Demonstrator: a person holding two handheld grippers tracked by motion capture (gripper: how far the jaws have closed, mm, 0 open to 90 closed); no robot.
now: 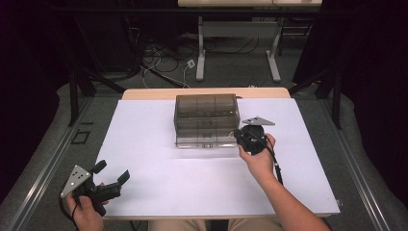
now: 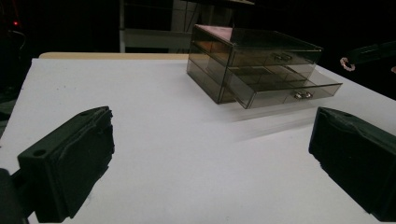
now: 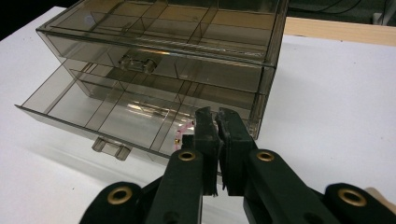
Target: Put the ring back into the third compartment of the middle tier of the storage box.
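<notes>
A smoky clear drawer box (image 1: 207,120) stands at the far middle of the white table. Its lower drawer (image 3: 116,116) is pulled partly out, with a small handle (image 3: 110,148) on its front; the upper drawer (image 3: 154,58) is closed. My right gripper (image 3: 215,114) hovers at the open drawer's right end, shut on a small pink ring (image 3: 183,132), mostly hidden behind the jaws. The ring (image 2: 346,64) also hangs from that gripper's tip in the left gripper view. My left gripper (image 1: 113,171) rests open near the table's front left corner, nothing between its jaws.
The white table top (image 1: 159,168) has free room left of and in front of the box. A wooden edge (image 1: 144,94) runs along the far side. Beyond it are cables on the floor (image 1: 163,62) and another table's legs (image 1: 201,57).
</notes>
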